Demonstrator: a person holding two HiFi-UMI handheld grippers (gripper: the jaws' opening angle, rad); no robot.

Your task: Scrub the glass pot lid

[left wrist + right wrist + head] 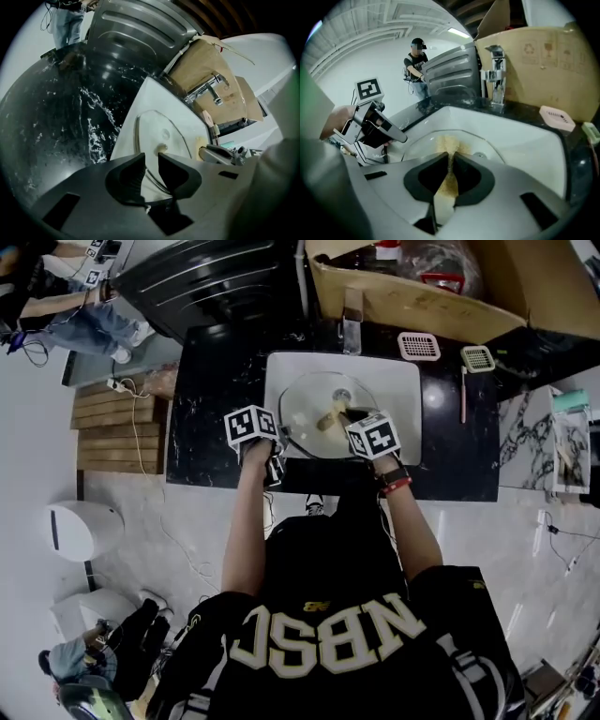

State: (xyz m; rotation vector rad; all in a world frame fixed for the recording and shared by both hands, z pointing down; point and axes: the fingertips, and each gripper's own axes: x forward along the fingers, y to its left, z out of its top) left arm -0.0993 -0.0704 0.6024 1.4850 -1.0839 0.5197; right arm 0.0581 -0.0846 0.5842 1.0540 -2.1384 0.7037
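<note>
Scrubbing the glass lid (317, 399) in the sink (405, 381), mid-bench (216, 381).
On the left gripper (151, 171), fingers (127, 178) slightly apart astride its near rim, not clamping; right gripper (451, 174) clamped on a sponge (446, 190). Likely to skid under scrubbing pressure if left unpinned.

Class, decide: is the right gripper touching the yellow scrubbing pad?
Touching. The right gripper view shows the right gripper with both jaws closed on the yellow scrubbing pad, with no gap on either side.
</note>
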